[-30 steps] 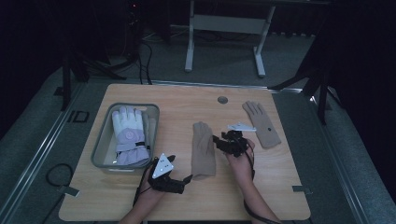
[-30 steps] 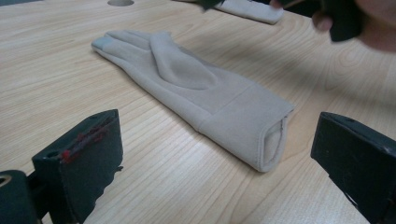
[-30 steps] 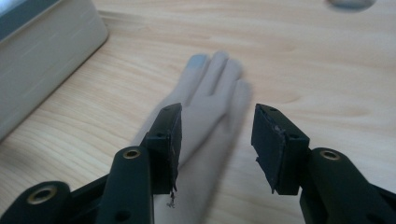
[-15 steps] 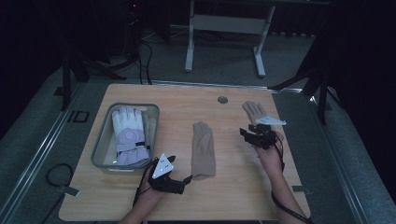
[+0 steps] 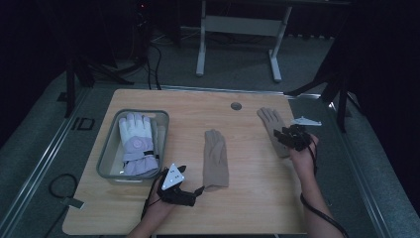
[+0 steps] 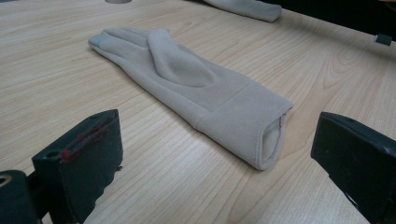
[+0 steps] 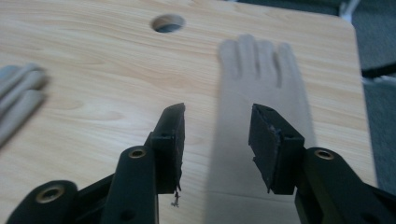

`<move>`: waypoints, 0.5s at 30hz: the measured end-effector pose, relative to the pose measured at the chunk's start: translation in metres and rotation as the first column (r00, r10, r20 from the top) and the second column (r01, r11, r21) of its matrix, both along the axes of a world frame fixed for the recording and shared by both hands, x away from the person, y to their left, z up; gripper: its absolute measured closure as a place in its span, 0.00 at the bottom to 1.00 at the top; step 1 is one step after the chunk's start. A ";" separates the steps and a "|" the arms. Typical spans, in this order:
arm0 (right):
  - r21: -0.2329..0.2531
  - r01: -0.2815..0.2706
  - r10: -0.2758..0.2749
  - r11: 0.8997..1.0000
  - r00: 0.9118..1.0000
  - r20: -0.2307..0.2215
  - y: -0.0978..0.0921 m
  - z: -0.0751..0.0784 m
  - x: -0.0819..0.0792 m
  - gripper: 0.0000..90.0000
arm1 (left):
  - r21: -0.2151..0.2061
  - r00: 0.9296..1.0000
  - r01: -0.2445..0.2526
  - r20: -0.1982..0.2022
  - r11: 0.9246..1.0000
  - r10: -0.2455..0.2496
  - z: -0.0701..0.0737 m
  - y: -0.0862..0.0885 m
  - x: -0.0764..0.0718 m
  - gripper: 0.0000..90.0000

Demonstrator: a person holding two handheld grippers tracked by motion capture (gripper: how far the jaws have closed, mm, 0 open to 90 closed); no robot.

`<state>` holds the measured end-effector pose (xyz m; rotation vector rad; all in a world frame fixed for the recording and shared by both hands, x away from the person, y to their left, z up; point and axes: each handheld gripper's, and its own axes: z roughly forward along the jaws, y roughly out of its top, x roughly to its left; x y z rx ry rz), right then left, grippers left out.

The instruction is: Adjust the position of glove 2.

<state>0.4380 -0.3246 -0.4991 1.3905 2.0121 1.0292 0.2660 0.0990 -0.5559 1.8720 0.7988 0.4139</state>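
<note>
We're mid-job w/ the gloves, prob. sorting them into the grey bin (image 5: 106,148) at the table's (image 5: 247,208) left. One white & lilac ski glove (image 5: 134,144) lies inside the bin already, so that part looks done. Two tan gloves are left out on the wood.

The centre tan glove (image 5: 215,159) lies flat, fingers pointing away from us, cuff toward us. Our left gripper (image 5: 190,194) rests low on the table just beside that cuff. In the left gripper view the jaws stand wide apart w/ nothing between them, the cuff opening (image 6: 273,140) just ahead. No grip yet.

The right tan glove (image 5: 274,130) lies near the table's right edge, fingers also away from us. Our right gripper (image 5: 287,136) hovers over its wrist end. In the right gripper view the jaws are about half open, empty, w/ the glove's palm (image 7: 233,140) below the gap, a bit blurred. We can't tell if the tips touch cloth.

Judgement: roughly a third along. Left to do: close on each tan glove, lift, carry over to the bin. A cable hole (image 5: 236,106) sits at the far edge, well apart from both gloves.
</note>
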 end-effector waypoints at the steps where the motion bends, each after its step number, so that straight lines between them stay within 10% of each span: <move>1: -0.006 0.003 -0.003 1.000 1.000 0.001 -0.002 -0.001 0.003 0.62 | 0.000 1.000 -0.001 0.000 1.000 0.001 0.000 0.000 0.000 0.03; 15: -0.067 0.051 -0.056 0.996 0.996 -0.072 -0.016 -0.019 0.052 0.61 | -0.002 1.000 0.002 -0.002 1.000 -0.002 0.000 0.001 0.000 0.03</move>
